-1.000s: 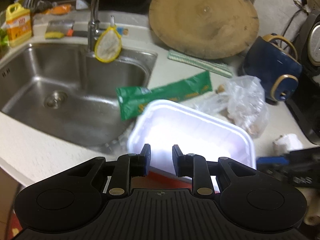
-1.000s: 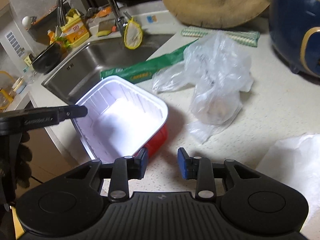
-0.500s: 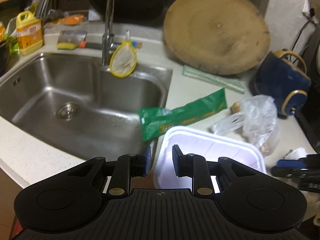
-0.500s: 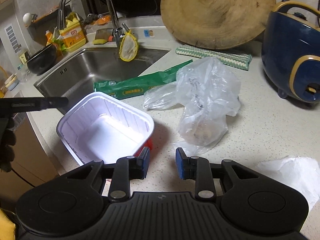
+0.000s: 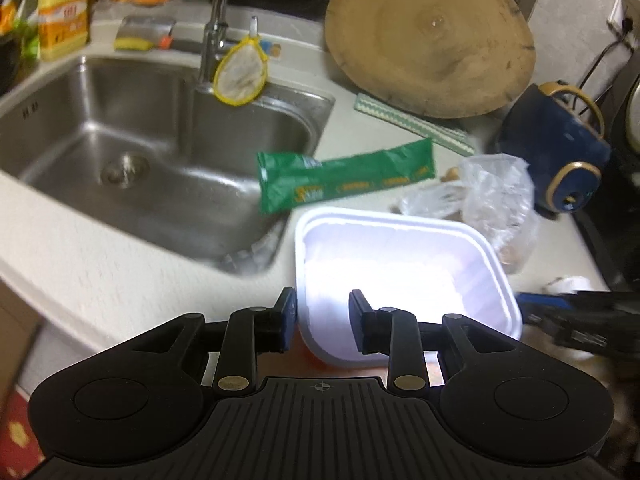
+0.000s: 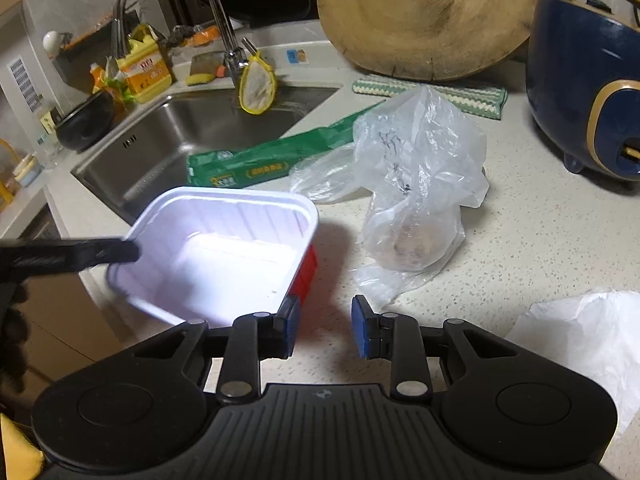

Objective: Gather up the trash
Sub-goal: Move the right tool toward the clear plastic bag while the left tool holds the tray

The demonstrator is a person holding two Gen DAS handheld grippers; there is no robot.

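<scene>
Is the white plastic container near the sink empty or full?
Empty, as far as shown. The white container stands open side up on the counter, and both wrist views show only its bare white ribbed walls and floor, though glare washes out the bottom.

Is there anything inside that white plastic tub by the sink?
No, the white tub shows only its bare ribbed walls and floor in the right wrist view, with nothing lying in it.

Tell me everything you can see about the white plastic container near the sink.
The white plastic container is a rectangular tub with rounded corners, a rolled rim and faintly ribbed inner walls; its outside is red. It looks like thin plastic, empty and upright. It stands at the front edge of the countertop, beside the sink, below the green wrapper. The left gripper straddles its near corner; its jaws have just been opening. Whether the pads touch it is unclear.
</scene>
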